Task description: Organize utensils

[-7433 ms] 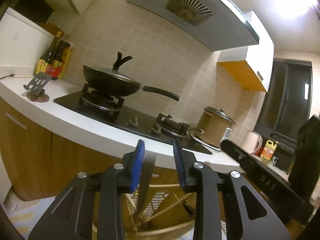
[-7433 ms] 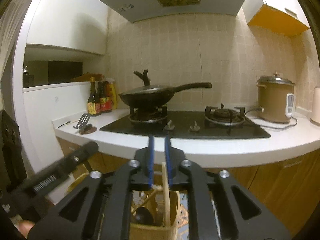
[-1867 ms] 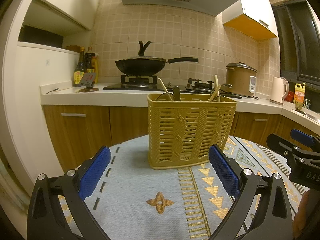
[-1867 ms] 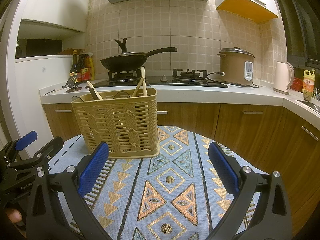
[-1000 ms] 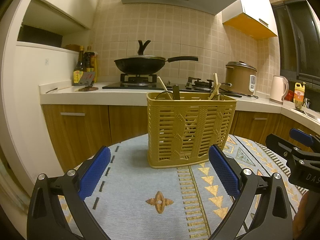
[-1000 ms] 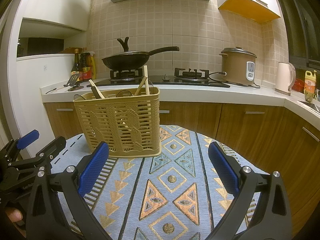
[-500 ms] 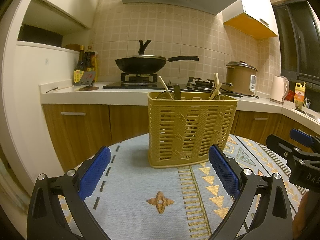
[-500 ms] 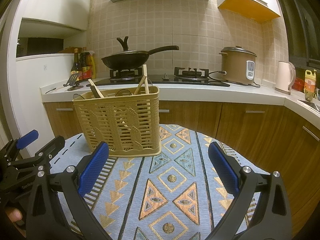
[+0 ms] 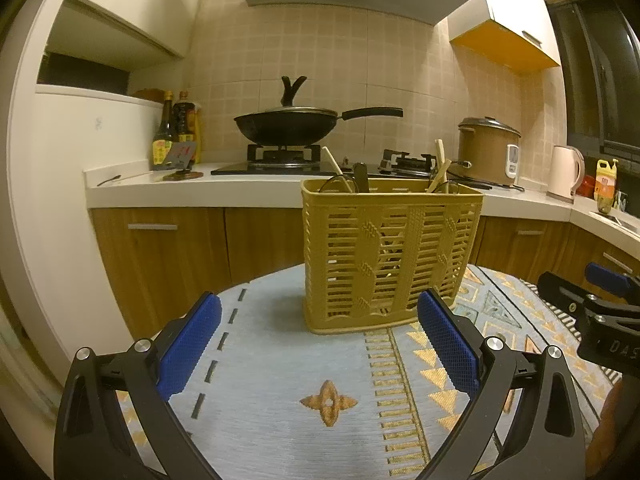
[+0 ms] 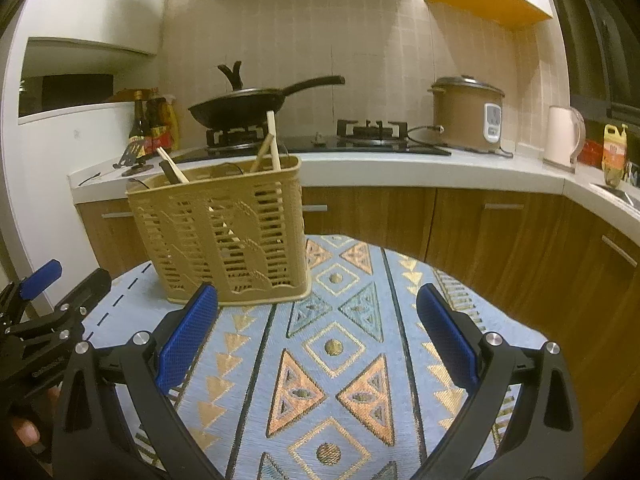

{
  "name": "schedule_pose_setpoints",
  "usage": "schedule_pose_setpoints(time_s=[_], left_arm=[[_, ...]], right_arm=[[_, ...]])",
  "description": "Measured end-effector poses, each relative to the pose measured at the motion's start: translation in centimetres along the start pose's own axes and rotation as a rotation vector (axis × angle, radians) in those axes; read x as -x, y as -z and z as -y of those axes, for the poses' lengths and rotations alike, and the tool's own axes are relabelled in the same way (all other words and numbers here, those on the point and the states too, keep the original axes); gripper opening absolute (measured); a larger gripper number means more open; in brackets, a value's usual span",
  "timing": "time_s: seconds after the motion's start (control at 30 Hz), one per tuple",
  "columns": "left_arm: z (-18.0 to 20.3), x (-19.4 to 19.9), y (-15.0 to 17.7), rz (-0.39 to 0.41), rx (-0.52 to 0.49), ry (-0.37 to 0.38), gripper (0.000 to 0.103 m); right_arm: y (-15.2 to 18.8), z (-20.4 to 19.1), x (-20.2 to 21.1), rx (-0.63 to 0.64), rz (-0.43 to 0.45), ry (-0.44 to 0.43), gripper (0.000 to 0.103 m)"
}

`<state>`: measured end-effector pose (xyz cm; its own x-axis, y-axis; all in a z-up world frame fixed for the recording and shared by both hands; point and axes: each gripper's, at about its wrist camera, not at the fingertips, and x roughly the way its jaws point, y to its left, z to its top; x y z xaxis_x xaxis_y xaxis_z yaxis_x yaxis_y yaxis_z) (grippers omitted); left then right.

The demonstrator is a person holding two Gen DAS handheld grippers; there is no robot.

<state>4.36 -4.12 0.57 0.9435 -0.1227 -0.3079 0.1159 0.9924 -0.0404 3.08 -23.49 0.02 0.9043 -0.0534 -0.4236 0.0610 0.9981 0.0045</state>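
Both the left gripper (image 9: pixel 318 338) and right gripper (image 10: pixel 316 332) are spread wide, holding nothing. The utensil basket (image 9: pixel 388 256) looks light, so bumping it could tip the chopsticks (image 10: pixel 271 144) out.

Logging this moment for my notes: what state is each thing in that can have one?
Left tool: open, empty.
Right tool: open, empty.
Utensil basket: upright on the patterned cloth, utensils standing inside.
Wok: on the burner, lid on.
Rice cooker: lid closed.
Kettle: lid closed.
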Motion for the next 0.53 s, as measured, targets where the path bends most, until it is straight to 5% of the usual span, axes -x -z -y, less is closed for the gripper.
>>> schedule_pose_setpoints(time_s=[0.53], left_arm=[[-0.05,0.44,-0.25,0.021,0.006,-0.01,0.096]], right_arm=[[0.01,-0.24,0.07,0.013,0.01,0.022,0.095]])
